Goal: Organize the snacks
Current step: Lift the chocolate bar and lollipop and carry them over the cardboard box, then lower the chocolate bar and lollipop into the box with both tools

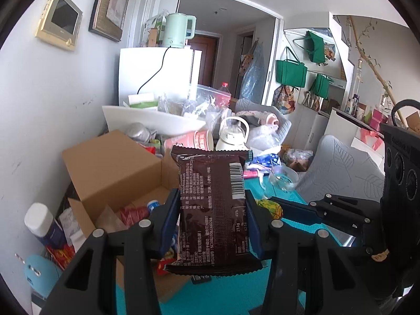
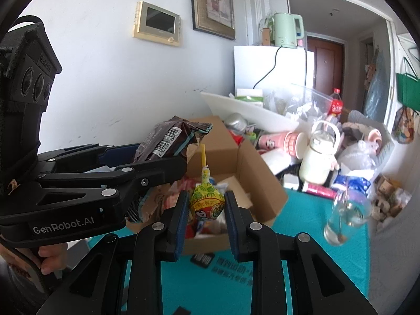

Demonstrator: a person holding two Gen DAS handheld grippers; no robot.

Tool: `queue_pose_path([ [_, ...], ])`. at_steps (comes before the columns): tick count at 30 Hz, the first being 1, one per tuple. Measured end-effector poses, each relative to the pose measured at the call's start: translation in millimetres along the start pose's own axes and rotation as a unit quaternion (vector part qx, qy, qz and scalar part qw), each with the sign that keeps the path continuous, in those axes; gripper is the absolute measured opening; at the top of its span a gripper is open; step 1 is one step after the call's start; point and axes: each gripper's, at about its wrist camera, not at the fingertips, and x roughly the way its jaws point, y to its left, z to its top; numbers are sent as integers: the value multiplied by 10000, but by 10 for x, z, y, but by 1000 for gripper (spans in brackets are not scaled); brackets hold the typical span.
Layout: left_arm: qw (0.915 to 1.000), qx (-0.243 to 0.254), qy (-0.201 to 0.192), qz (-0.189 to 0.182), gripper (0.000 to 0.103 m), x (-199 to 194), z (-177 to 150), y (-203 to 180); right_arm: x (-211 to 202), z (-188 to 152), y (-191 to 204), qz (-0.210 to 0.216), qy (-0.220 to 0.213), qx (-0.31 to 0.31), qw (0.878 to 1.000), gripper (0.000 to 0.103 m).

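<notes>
My left gripper (image 1: 212,204) is shut on a dark brown snack packet (image 1: 214,210) with a barcode, held upright above the teal table. From the right wrist view the same packet (image 2: 168,139) sticks out of the left gripper (image 2: 160,155) at the left. My right gripper (image 2: 207,204) is shut on a lollipop (image 2: 207,202) in a yellow-green wrapper, its yellow stick pointing up. In the left wrist view the lollipop (image 1: 270,207) shows just right of the packet, with the right gripper's arm beside it. An open cardboard box (image 1: 118,173) with several snacks inside lies ahead of both grippers (image 2: 244,162).
Behind the box are a white tray (image 1: 157,120), pink cups (image 1: 189,139), a white kettle-shaped bottle (image 2: 319,155) and plastic bags. A clear glass (image 2: 346,218) stands on the teal table (image 2: 302,236) at the right. A white-capped bottle (image 1: 43,223) stands left of the box by the wall.
</notes>
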Motion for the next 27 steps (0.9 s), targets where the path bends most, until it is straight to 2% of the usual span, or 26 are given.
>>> queue_pose_path([
  [9, 9995, 5, -210, 218, 46, 344, 304, 201, 333, 323, -197, -53, -167, -51, 9998, 26],
  [17, 9988, -40, -171, 465, 46, 707, 417, 440, 755, 483, -305, 11, -120, 27, 9999, 26],
  [24, 9967, -23, 166, 792, 46, 1055, 372, 608, 1150, 473, -358, -2, 111, 37, 9999, 26],
  [27, 9958, -79, 421, 812, 46, 1212, 298, 673, 1309, 434, -390, 70, 226, 83, 9997, 26],
])
